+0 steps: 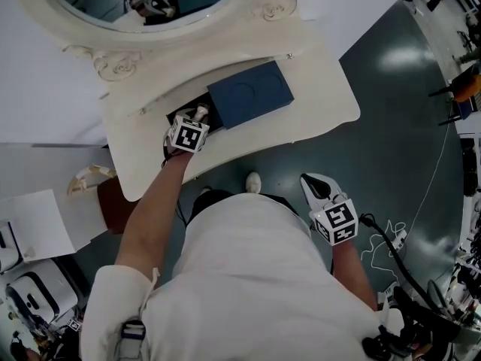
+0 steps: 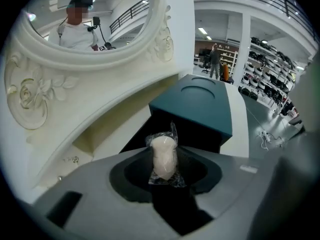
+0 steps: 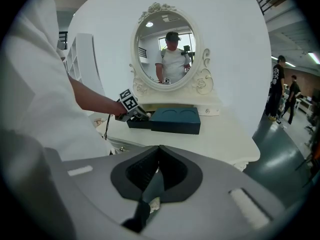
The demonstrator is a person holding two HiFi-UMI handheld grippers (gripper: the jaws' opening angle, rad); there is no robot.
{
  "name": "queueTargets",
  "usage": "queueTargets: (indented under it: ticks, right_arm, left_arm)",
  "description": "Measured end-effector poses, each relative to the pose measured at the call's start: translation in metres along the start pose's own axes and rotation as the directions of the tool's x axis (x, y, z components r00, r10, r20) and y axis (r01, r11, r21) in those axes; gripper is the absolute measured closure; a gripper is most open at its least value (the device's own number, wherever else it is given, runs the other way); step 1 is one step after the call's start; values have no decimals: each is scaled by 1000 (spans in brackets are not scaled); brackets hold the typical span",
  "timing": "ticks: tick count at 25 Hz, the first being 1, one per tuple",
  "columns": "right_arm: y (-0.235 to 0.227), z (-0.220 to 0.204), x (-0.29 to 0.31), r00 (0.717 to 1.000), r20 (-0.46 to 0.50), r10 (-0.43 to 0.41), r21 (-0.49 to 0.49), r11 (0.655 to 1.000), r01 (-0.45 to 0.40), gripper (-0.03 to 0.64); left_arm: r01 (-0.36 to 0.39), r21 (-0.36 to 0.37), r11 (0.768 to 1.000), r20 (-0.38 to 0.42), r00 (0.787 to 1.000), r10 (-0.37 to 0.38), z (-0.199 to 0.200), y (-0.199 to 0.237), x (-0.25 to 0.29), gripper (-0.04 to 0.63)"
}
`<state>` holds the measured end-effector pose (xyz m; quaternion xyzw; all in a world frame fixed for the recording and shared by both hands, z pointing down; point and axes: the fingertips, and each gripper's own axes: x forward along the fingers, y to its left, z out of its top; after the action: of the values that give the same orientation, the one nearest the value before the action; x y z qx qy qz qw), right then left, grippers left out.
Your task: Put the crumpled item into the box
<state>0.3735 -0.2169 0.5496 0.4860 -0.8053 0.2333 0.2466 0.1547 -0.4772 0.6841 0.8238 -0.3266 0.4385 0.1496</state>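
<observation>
Crumpled item (image 2: pixel 164 156), pale in wrinkled clear film, is pinched in the left gripper (image 2: pixel 165 176) at the box's open end.
The box (image 1: pixel 248 94) is dark blue with a round-embossed lid and sits on the white bench (image 1: pixel 316 104); its black inside is unreadable. Right gripper (image 3: pixel 158 166) is clenched, empty, beside the bench.

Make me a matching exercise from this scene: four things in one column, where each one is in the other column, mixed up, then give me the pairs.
Things:
1. crumpled item
2. box
3. right tool
4. mirror

Places:
A. over the floor, off the edge of the table
B. gripped in the left tool
C. standing at the back of the table
D. lying on the table, in front of the mirror

Pairs: 1-B, 2-D, 3-A, 4-C
</observation>
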Motion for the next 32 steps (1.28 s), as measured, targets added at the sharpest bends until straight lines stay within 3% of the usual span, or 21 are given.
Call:
queueTargets:
  ticks: [10,16,25,30,32]
  right_arm:
    - [-25,-7,-4,999,-4,50,-8,999,-50,615]
    - [-30,-6,1,996,4,87,-12,996,-87,615]
    - [-17,3,31,988,13,156,-42,987,-155,615]
    - [14,20,42,982,14,190,-102,977,-188,615]
    - [29,26,48,980,13,200,-125,972,-197,615]
  left_arm:
    - [-24,-25,999,-63,998,23,-1,-7,7,381]
    - [-32,-46,998,-55,998,30,6,-10,-6,320]
    - [-11,-102,995,81,997,19,16,-9,-59,317]
    - [17,-157,987,206,978,16,10,-17,-118,417]
    - [22,-180,983,244,970,23,-1,-19,-144,490]
